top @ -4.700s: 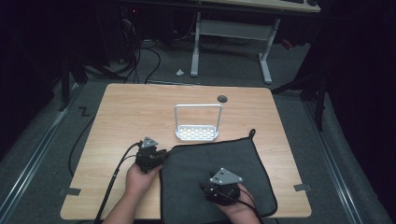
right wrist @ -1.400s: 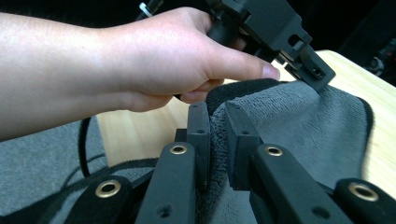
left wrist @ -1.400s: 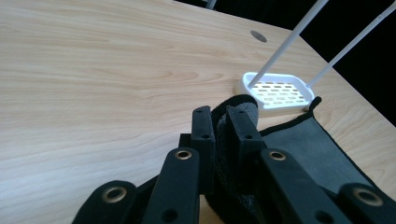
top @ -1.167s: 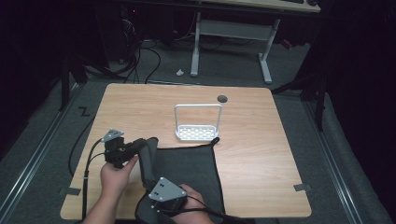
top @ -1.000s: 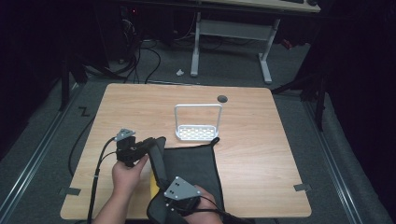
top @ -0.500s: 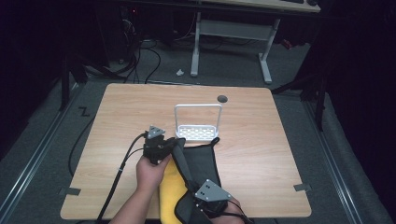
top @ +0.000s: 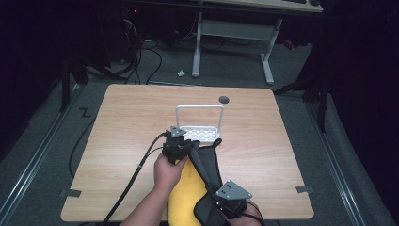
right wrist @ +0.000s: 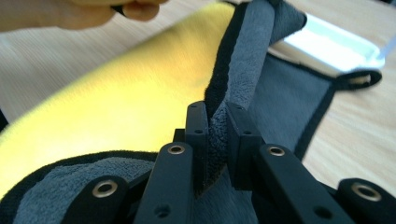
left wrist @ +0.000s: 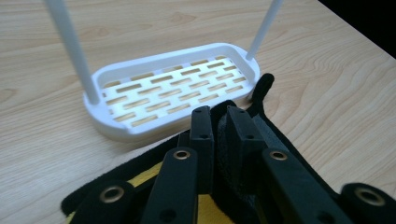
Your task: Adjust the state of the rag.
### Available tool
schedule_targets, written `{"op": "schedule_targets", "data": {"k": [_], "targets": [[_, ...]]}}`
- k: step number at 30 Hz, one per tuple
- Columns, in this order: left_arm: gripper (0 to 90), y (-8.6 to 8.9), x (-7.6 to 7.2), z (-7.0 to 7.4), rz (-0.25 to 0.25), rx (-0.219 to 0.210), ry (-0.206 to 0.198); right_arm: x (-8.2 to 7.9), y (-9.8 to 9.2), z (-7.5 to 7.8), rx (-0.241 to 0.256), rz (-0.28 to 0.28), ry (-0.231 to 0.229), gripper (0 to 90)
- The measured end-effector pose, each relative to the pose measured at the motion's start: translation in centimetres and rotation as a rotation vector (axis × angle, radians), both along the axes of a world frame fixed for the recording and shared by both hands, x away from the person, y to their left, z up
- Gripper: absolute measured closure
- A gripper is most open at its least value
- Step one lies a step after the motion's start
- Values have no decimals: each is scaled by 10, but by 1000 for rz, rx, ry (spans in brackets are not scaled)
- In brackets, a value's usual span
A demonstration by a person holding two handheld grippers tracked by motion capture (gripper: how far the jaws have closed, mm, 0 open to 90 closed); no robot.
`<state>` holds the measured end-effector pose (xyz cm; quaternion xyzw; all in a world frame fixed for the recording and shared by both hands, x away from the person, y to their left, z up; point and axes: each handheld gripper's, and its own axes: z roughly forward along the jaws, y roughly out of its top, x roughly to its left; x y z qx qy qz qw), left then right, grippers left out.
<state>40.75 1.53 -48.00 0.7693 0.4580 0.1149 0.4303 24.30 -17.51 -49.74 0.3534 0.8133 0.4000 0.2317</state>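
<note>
Cloth (top: 195, 188) near table's (top: 122, 122) 6 o'clock edge, rack (top: 200, 133) at 12 | left gripper (left wrist: 219, 122) clamps folded cloth edge (left wrist: 233, 154) beside rack (left wrist: 173, 93) | right gripper (right wrist: 215, 122) pinches grey hem (right wrist: 243, 60), yellow face (right wrist: 126, 88) at 10 | soft, limp, light: grip hems.

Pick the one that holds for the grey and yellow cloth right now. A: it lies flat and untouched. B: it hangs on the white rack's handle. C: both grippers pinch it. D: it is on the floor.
C: the left gripper and the right gripper each have their jaws shut on a fold of the cloth.
</note>
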Motion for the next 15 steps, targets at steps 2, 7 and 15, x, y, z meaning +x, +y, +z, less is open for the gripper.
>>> {"op": "schedule_targets", "data": {"k": [2, 7, 15], "targets": [[809, -6, 2, -3, -5, 3, 4, -1, -5, -2, -2, -12, 6, 801], [670, -18, 4, -6, -33, -77, 13, -1, -19, -3, -2, -62, 16, 692], [546, -13, -5, 4, -61, -119, -20, 3, -32, 2, 25, -128, -17, 660]]}}
